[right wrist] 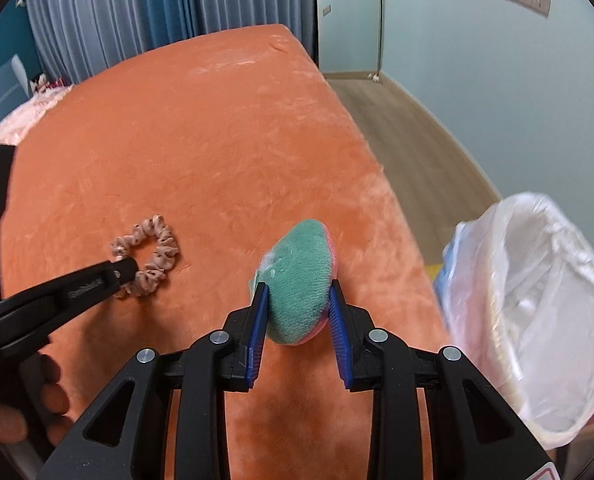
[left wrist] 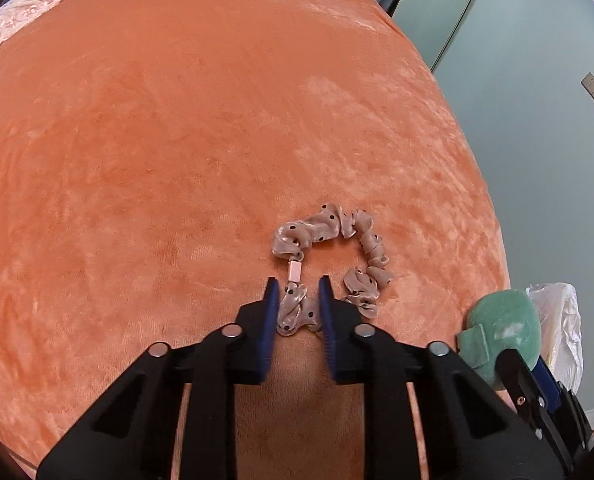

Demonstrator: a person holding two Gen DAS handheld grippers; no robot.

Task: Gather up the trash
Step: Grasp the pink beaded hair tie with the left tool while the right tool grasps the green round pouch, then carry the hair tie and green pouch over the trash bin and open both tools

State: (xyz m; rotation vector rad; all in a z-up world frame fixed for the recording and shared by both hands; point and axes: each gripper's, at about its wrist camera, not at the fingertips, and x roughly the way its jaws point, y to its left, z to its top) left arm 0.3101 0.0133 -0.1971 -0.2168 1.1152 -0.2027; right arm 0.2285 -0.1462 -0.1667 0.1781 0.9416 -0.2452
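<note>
A beige dotted scrunchie lies on the orange bed cover. My left gripper has its blue pads on either side of the scrunchie's near end, closed onto it. The scrunchie also shows in the right wrist view, with the left gripper on it. My right gripper is shut on a green and pink puff pad and holds it above the bed's right edge. The puff pad also shows in the left wrist view.
A bin lined with a white plastic bag stands on the floor right of the bed. It also shows in the left wrist view. A pink quilt lies at the bed's far left. Wooden floor runs along the right side.
</note>
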